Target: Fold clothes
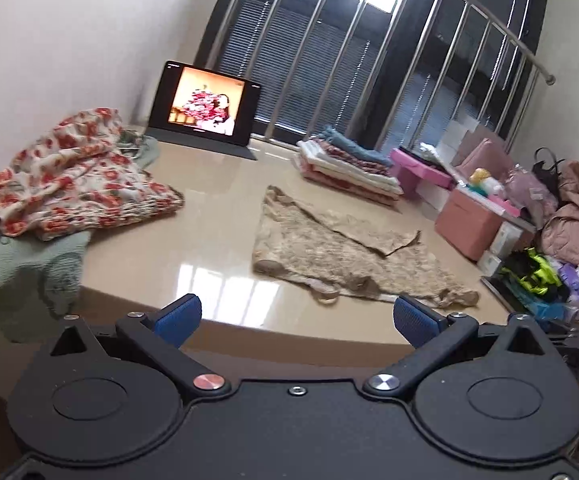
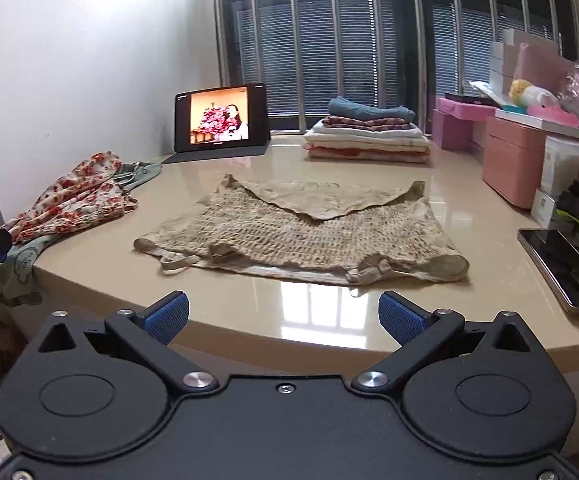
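Note:
A beige lace top (image 2: 301, 236) lies flat on the glossy beige table (image 2: 313, 312), its far hem folded back toward me; in the left wrist view the beige lace top (image 1: 341, 252) lies to the front right. My right gripper (image 2: 283, 316) hovers open at the near table edge, just short of the top's straps. My left gripper (image 1: 297, 322) is open too, near the table edge, left of the top. A floral red-and-white garment (image 1: 73, 176) is heaped over a pale green one (image 1: 29, 272) at the left. A stack of folded clothes (image 2: 367, 132) sits at the back.
A tablet (image 2: 221, 118) showing a video stands at the back by the barred window. Pink boxes (image 2: 513, 160) and clutter line the right side. A phone (image 2: 565, 268) lies at the table's right edge. The floral garment (image 2: 73, 200) drapes over the left edge.

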